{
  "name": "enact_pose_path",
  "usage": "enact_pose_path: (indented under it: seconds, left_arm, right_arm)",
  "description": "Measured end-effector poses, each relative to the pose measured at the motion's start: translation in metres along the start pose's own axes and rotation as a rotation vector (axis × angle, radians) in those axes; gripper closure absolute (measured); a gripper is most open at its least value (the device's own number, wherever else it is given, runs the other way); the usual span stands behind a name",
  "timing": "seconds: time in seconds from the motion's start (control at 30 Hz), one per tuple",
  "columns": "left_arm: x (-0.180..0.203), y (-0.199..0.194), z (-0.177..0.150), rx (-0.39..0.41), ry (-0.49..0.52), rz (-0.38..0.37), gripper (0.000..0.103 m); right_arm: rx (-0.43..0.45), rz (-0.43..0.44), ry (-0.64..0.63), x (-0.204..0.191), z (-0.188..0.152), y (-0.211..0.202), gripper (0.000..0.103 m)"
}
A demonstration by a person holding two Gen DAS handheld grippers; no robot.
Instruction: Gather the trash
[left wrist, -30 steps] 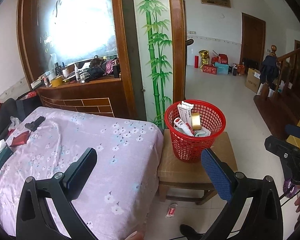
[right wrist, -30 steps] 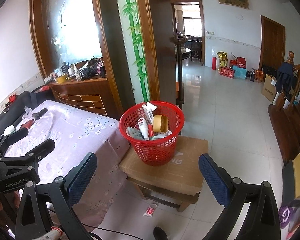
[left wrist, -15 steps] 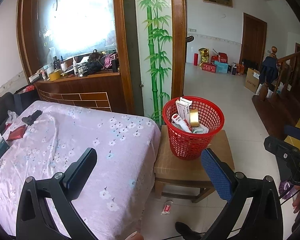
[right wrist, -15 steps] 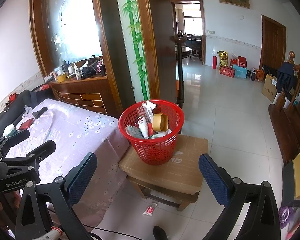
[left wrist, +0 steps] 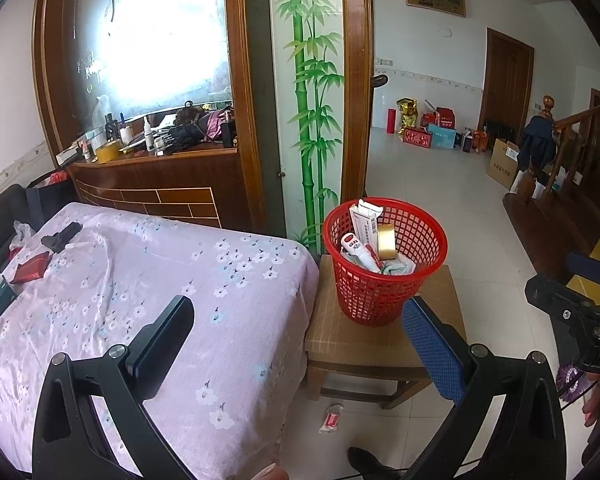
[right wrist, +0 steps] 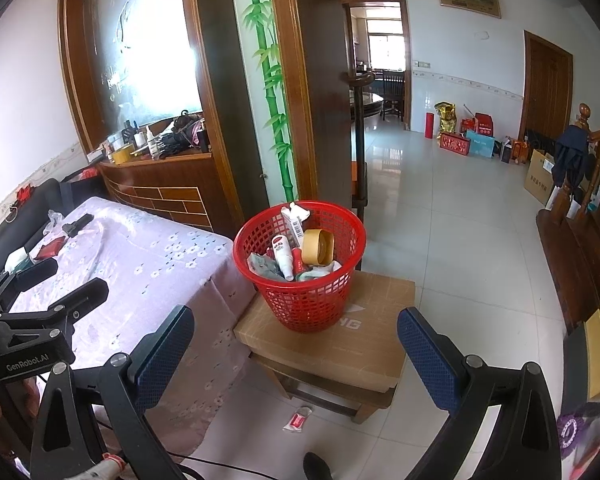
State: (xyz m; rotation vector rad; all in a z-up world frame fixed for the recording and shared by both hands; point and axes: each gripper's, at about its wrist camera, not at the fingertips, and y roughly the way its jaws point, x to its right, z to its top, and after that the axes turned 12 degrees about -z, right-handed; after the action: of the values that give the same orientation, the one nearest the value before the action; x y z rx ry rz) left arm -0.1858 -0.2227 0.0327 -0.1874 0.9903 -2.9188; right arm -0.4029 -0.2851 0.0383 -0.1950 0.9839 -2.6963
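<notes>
Both tongs, left (left wrist: 296, 340) and right (right wrist: 296, 344), hang released and empty. The red basket (right wrist: 300, 304) of trash sits on the stool (right wrist: 340, 344); one wrapper (right wrist: 297, 420) lies on the floor below.

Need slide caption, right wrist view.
Open right gripper faces a filled red basket on a stool; wrapper on floor.

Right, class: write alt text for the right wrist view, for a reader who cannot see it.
A red mesh basket holding a tape roll and packaging stands on a cardboard-topped stool beside a floral-covered table. The open right gripper frames it; a small wrapper lies on the floor.
</notes>
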Motion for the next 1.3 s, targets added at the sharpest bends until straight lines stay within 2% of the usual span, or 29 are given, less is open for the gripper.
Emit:
enact_pose_path:
  seconds: [0.73,1.3]
  left_arm:
    - [0.0,0.031,0.023,-0.018,-0.042,0.049,0.0]
    - [0.008,0.079,0.041,-0.059,-0.071,0.101,0.0]
  right_arm:
    - [-0.018,0.045,-0.048,0.006,0.034,0.041,0.0]
    - [-0.017,0.096,-0.102,0.02,0.067,0.095,0.0]
